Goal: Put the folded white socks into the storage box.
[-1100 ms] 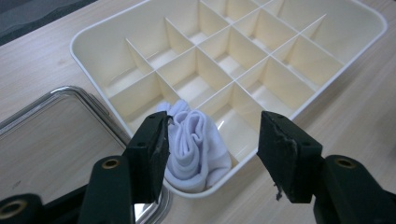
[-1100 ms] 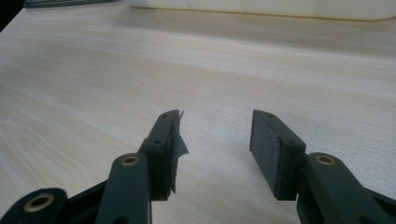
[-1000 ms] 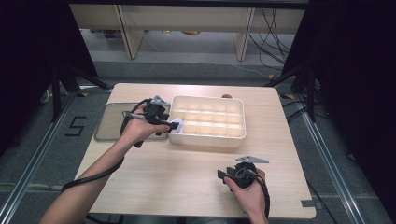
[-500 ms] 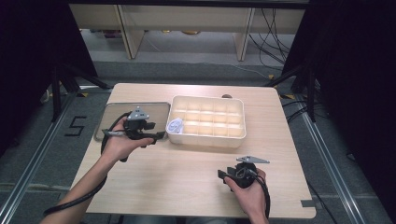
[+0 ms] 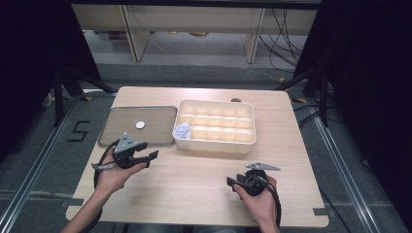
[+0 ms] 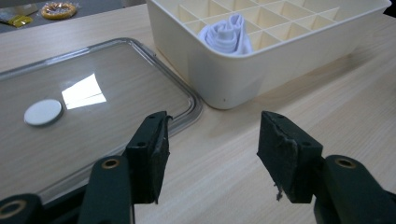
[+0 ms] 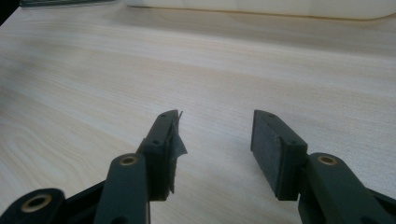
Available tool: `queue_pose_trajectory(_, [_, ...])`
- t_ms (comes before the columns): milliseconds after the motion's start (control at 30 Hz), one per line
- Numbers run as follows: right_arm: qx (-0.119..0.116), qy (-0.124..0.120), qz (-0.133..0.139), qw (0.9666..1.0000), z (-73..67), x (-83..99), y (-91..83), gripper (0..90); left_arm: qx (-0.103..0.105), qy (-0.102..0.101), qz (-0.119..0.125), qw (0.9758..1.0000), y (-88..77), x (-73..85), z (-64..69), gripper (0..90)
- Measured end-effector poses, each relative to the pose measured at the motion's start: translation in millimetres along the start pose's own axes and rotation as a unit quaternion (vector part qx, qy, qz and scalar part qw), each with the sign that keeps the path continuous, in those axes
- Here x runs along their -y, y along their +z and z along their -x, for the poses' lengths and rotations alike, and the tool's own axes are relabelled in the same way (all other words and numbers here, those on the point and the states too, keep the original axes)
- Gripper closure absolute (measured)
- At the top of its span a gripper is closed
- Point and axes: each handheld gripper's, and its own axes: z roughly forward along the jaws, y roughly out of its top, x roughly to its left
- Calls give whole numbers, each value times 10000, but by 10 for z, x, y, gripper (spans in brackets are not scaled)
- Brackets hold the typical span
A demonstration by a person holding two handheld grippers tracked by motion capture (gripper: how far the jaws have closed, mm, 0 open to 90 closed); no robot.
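The wooden table [image 5: 194, 194] has a wide bare stretch along its near side, between the two hands. Toward the far edge sits a cream divided box [image 5: 216, 127], its left wall just beside the right rim of a flat clear tray [image 5: 116, 133]; the two look close but apart in the left gripper view. A bare strip of table also runs right of the box to the table's edge. The left gripper [image 5: 148, 156] is held above the table just in front of the tray's near right corner, jaws spread apart and empty. The right gripper [image 5: 232, 182] sits low near the table's front edge, well apart from the box, jaws likewise apart with nothing between them. A rolled white cloth [image 6: 229, 36] lies in the box's near left compartment. A small white disc [image 5: 140, 124] lies on the tray.
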Motion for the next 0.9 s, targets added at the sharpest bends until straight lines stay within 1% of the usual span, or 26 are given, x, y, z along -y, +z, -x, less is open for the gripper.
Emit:
queue_pose_trajectory(33, [-74, 0, 0, 10000, -2, 0, -5, 524, -25, -44, 72, 10000, -4, 64, 0, 425])
queue_pose_trajectory(67, [-4, 0, -15, 10000, -5, 0, -2, 524, -45, -59, 127, 9999, -6, 111, 1, 426])
queue_pose_trajectory(100, [-13, -11, -9, 10000, -4, 1, 0, 524, -81, -69, 162, 9998, -12, 169, 12, 426])
queue_pose_trajectory(133, [-28, -10, 0, 10000, -5, 2, 6, 524, -74, -91, 236, 9997, -12, 235, 25, 428])
queue_pose_trajectory(167, [-28, 0, -16, 10000, -7, 4, 4, 524, -94, -115, 260, 9996, -17, 269, 36, 427])
queue_pose_trajectory(233, [-25, 1, -18, 10000, -9, 8, 6, 523, -62, -80, 388, 9992, -16, 356, 54, 428])
queue_pose_trajectory(267, [-64, -23, 12, 10000, -7, 12, 14, 522, -85, -57, 428, 9990, -17, 380, 62, 427])
queue_pose_trajectory(300, [-57, -29, 5, 10000, -6, 12, 12, 521, -136, -5, 458, 9989, -25, 406, 71, 426])
queue_pose_trajectory(333, [-29, -40, -11, 10000, -7, 13, 3, 521, -146, 27, 511, 9986, -29, 427, 75, 424])
queue_pose_trajectory(367, [-88, -49, -6, 9999, -8, 14, -4, 521, -158, 23, 581, 9982, -33, 449, 79, 423])
queue_pose_trajectory(433, [-96, -62, 1, 9999, -4, 17, -4, 521, -160, 54, 723, 9972, -34, 477, 74, 422])
queue_pose_trajectory(500, [-125, -57, 15, 9999, 1, 21, 4, 521, -206, 37, 813, 9965, -40, 518, 78, 420])
queue_pose_trajectory(533, [-151, -1, -13, 9999, -2, 25, 10, 521, -243, 26, 820, 9963, -46, 528, 87, 419])
queue_pose_trajectory(567, [-151, -4, -23, 9999, -2, 28, 13, 521, -224, 57, 872, 9959, -41, 546, 90, 420])
queue_pose_trajectory(600, [-169, -51, 5, 9998, 5, 32, 23, 521, -213, 67, 884, 9958, -41, 553, 92, 419])
queue_pose_trajectory(633, [-179, -27, 2, 9998, 0, 36, 25, 521, -220, 61, 906, 9956, -38, 561, 96, 419])
queue_pose_trajectory(667, [-159, -29, -25, 9999, 2, 38, 30, 521, -261, 78, 858, 9959, -43, 566, 100, 419])
queue_pose_trajectory(700, [-157, -25, -22, 9999, 1, 41, 35, 521, -247, 72, 867, 9959, -36, 574, 100, 419])
queue_pose_trajectory(733, [-100, -24, -38, 9999, -1, 43, 42, 521, -250, 43, 862, 9960, -31, 577, 102, 419])
queue_pose_trajectory(767, [-101, -24, -38, 9999, -2, 44, 43, 521, -262, 52, 878, 9958, -34, 577, 101, 419])
queue_pose_trajectory(800, [-152, -18, -40, 9999, -3, 44, 41, 521, -287, 43, 898, 9955, -35, 579, 101, 419])
queue_pose_trajectory(900, [-116, -25, -30, 9999, 2, 44, 44, 520, -334, 16, 917, 9952, -37, 580, 104, 419])
